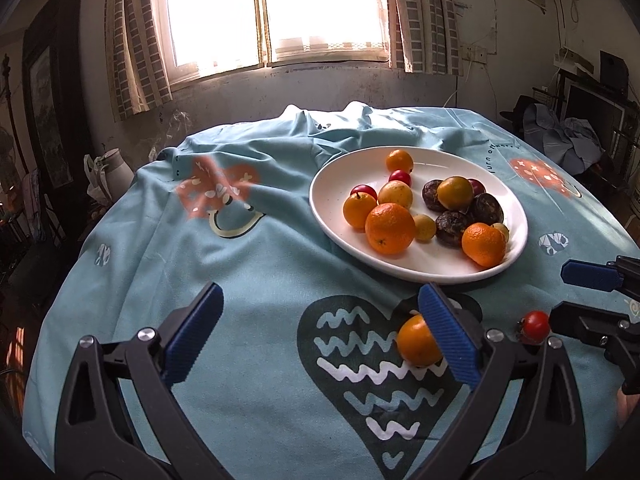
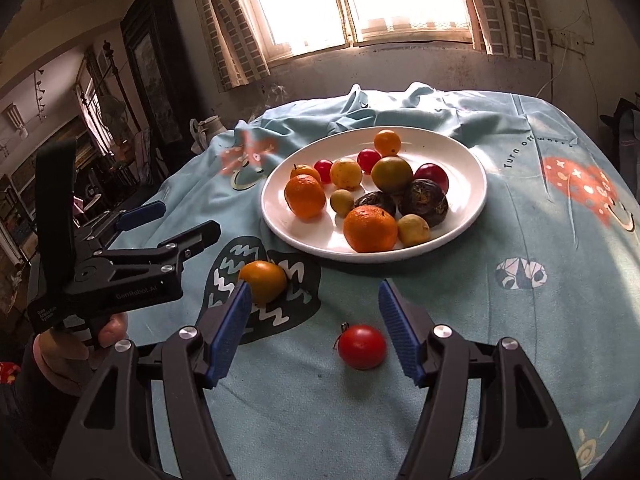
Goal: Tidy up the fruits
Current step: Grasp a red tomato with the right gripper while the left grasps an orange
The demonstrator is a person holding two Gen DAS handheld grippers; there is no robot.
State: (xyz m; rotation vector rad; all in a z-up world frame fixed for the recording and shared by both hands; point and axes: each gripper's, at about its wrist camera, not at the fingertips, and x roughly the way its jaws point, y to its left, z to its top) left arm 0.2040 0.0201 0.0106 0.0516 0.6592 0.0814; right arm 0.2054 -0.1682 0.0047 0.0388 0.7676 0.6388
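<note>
Most fruit already on plate [image 2: 460, 222], frame centre. We judge two left on counter: orange fruit [image 2: 263, 282], tomato [image 2: 362, 346]. Left gripper [image 1: 320, 334] jaws spread, empty; right gripper [image 2: 315, 330] jaws spread, empty.

A white plate [image 2: 472, 184] is sitting on the blue cloth, holding a loose heap of fruit: two big oranges [image 2: 370, 229], smaller orange and yellow fruits, a few small red ones and some dark wrinkled ones. Near its front rim, one orange fruit [image 2: 263, 281] is lying on the dark heart print. A red tomato [image 2: 362, 346], stalk to the left, is resting alone on the cloth nearby.
</note>
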